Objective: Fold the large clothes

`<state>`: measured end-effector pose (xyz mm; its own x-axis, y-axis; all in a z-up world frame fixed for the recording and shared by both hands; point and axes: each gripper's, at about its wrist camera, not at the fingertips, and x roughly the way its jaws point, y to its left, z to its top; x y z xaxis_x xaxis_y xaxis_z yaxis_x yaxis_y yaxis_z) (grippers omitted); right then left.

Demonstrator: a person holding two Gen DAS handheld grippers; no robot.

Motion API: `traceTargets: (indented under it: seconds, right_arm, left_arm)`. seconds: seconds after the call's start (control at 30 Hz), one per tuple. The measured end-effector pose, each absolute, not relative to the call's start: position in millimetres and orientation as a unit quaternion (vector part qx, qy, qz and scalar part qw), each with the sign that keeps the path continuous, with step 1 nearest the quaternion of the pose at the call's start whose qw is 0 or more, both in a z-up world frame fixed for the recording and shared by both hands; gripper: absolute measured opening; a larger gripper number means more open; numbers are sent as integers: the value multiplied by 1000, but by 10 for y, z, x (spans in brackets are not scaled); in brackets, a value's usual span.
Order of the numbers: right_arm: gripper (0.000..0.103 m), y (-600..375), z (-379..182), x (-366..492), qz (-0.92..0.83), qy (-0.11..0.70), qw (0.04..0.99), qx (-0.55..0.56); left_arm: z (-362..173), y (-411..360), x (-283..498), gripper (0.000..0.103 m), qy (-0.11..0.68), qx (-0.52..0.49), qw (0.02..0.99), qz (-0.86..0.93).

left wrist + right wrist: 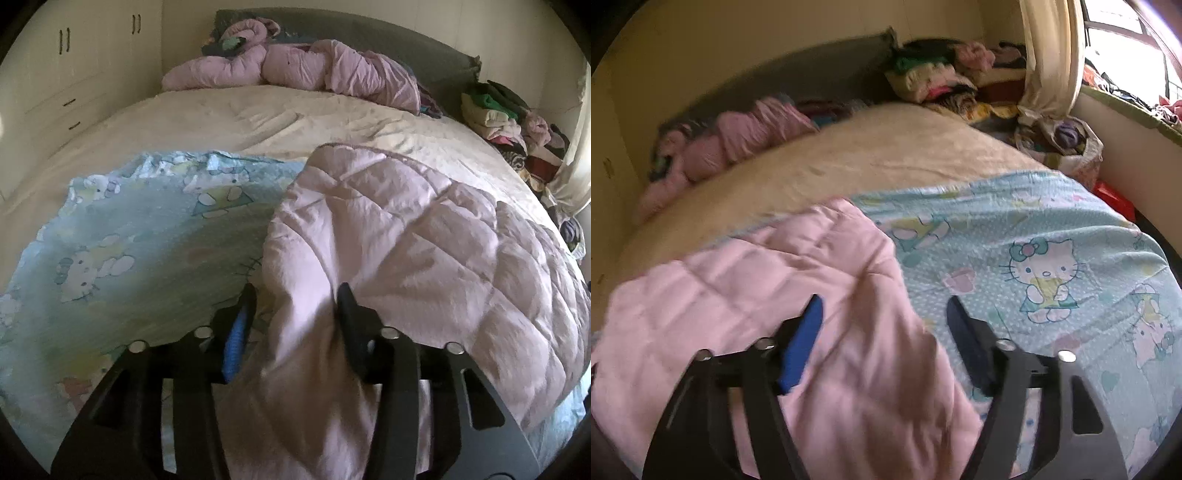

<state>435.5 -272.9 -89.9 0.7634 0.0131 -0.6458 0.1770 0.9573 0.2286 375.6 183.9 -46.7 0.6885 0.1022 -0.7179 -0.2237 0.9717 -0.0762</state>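
Pale pink quilted comforter [388, 240] lies folded over light blue cartoon-print sheet [1034, 240] on cream-covered bed [258, 118].

Left gripper [295, 310]: jaws apart, pink fold bunched between them, pads seemingly not pressing.

Right gripper [882, 317]: jaws wide apart, comforter edge under and between them, nothing gripped.

Judged step: release after fold, regrasp for next one. Advice: take fresh hold at corners ahead of each gripper, pinch both layers, keep edges aligned, avoid dragging sheet beneath.

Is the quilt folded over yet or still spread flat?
Partly folded. The pink quilted underside is flipped over onto the blue cartoon-print face, covering only part of it. Whether the edges line up, cannot tell.
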Motion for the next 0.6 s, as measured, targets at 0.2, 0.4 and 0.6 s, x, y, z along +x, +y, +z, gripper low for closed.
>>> traceTargets:
  seconds: [0.2, 0.4, 0.6]
  right_arm:
    - [76, -2369, -544, 3856, 38, 309, 943, 120]
    - [76, -1856, -371, 3539, 126, 308, 938, 93]
    - [76, -1279, -396, 3436, 187, 335, 922, 59]
  left_arm:
    - [-299, 1754, 3520, 64, 366, -73, 924, 85]
    - [-154, 1532, 3270, 65, 354, -55, 931, 68]
    - [-138, 1243, 3147, 82, 362, -42, 931, 39]
